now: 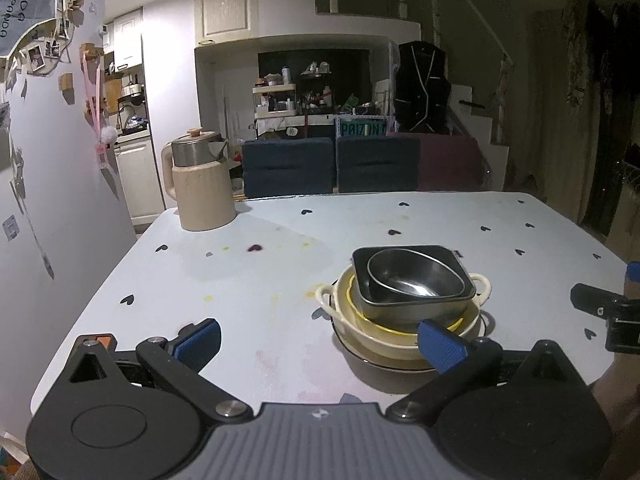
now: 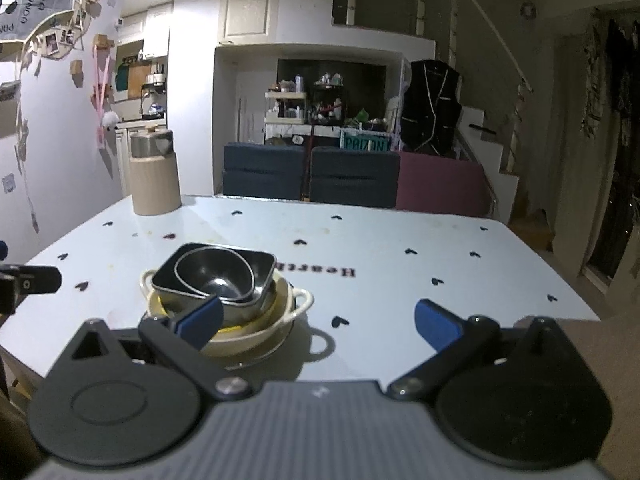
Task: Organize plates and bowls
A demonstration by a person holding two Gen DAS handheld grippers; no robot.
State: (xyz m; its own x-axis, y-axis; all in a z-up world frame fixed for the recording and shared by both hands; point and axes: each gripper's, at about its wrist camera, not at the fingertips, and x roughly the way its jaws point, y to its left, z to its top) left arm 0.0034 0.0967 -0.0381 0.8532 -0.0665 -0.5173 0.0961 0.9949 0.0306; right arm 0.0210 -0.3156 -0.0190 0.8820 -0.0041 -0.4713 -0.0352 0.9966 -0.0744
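Note:
A stack of dishes stands on the pale blue table (image 1: pixel 248 280). A round steel bowl (image 1: pixel 412 276) sits inside a square dark steel dish (image 1: pixel 400 304). That sits in a cream two-handled bowl (image 1: pixel 400 340) with a yellow rim inside, on a plate (image 1: pixel 384 364). The stack also shows in the right wrist view (image 2: pixel 224 280). My left gripper (image 1: pixel 320 340) is open and empty, just left of the stack, its right finger in front of the cream bowl. My right gripper (image 2: pixel 320 320) is open and empty, right of the stack, its left finger overlapping it.
A beige kettle (image 1: pixel 200 184) stands at the table's far left corner, also in the right wrist view (image 2: pixel 154 172). Blue and maroon chair backs (image 1: pixel 332 168) line the far edge. A wall with photos (image 1: pixel 36 160) runs along the left. The table carries small heart prints.

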